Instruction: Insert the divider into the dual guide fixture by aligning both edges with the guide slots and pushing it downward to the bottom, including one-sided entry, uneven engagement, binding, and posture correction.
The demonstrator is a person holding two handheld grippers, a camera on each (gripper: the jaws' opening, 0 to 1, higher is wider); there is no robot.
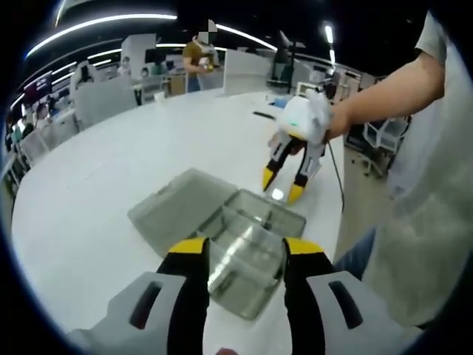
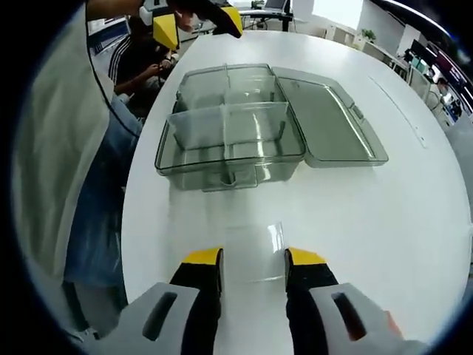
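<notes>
A clear plastic box (image 2: 229,159) with guide slots in its walls lies on the white table (image 2: 369,222), its lid (image 2: 325,122) folded open flat beside it. One clear wall (image 2: 229,122) crosses its inside. My right gripper (image 2: 255,259) hovers short of the box, shut on a thin clear divider (image 2: 262,248) that is hard to make out. The left gripper view shows that right gripper (image 1: 283,185) at the box's far edge, with a glint between its tips. My left gripper (image 1: 246,248) stands open over the near end of the box (image 1: 244,251), holding nothing; it also appears as the left gripper (image 2: 196,26).
The table's curved edge (image 1: 341,214) runs close to the box on the side of the person holding the grippers, whose grey shirt (image 1: 436,185) is there. A seated person (image 2: 140,59) is beyond the table. A standing person (image 1: 198,59) and office chairs are far off.
</notes>
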